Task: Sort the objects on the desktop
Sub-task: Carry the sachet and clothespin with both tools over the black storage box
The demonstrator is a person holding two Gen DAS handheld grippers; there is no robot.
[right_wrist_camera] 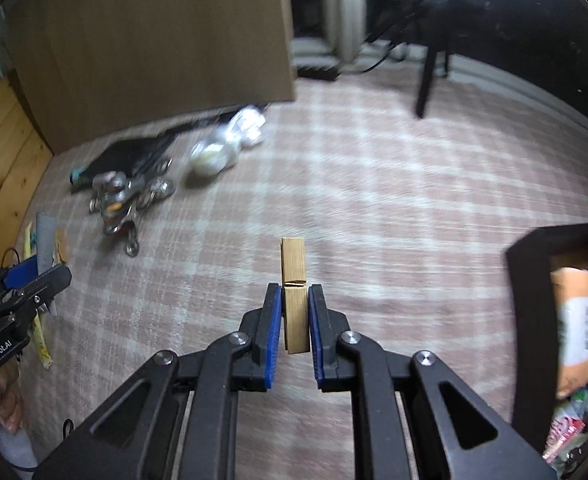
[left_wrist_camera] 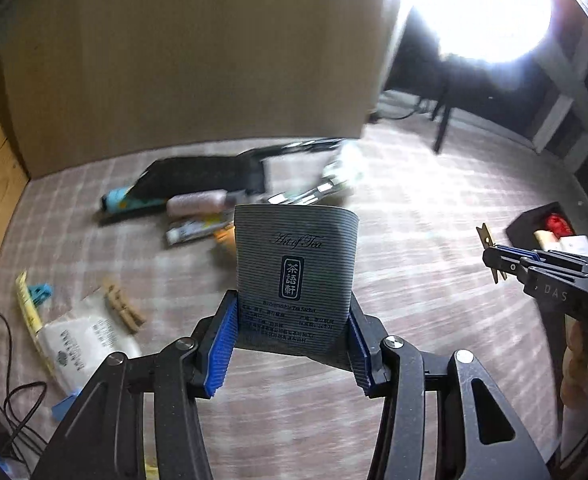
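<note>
My left gripper (left_wrist_camera: 291, 314) is shut on a grey striped tea sachet (left_wrist_camera: 296, 260) printed "Art of Tea". It holds the sachet upright by its lower edges, lifted off the pink checked cloth (left_wrist_camera: 414, 208). My right gripper (right_wrist_camera: 294, 292) is shut on a wooden clothespin (right_wrist_camera: 292, 264) that points forward between the blue pads. The left wrist view shows that right gripper (left_wrist_camera: 494, 258) at the right edge, close to a black box (left_wrist_camera: 526, 220). In the right wrist view the left gripper (right_wrist_camera: 53, 276) is at the far left, and the black box (right_wrist_camera: 530, 280) holds paper packets and something red.
Loose items lie at the back left: a black pouch (left_wrist_camera: 197, 176), a pink tube (left_wrist_camera: 197, 202), metal clips (right_wrist_camera: 125, 200) and white bags (right_wrist_camera: 221, 148). Two wooden clothespins (left_wrist_camera: 123, 306), a white packet (left_wrist_camera: 81, 340) and a cable (left_wrist_camera: 9, 392) lie near left. A cardboard wall (left_wrist_camera: 173, 60) stands behind.
</note>
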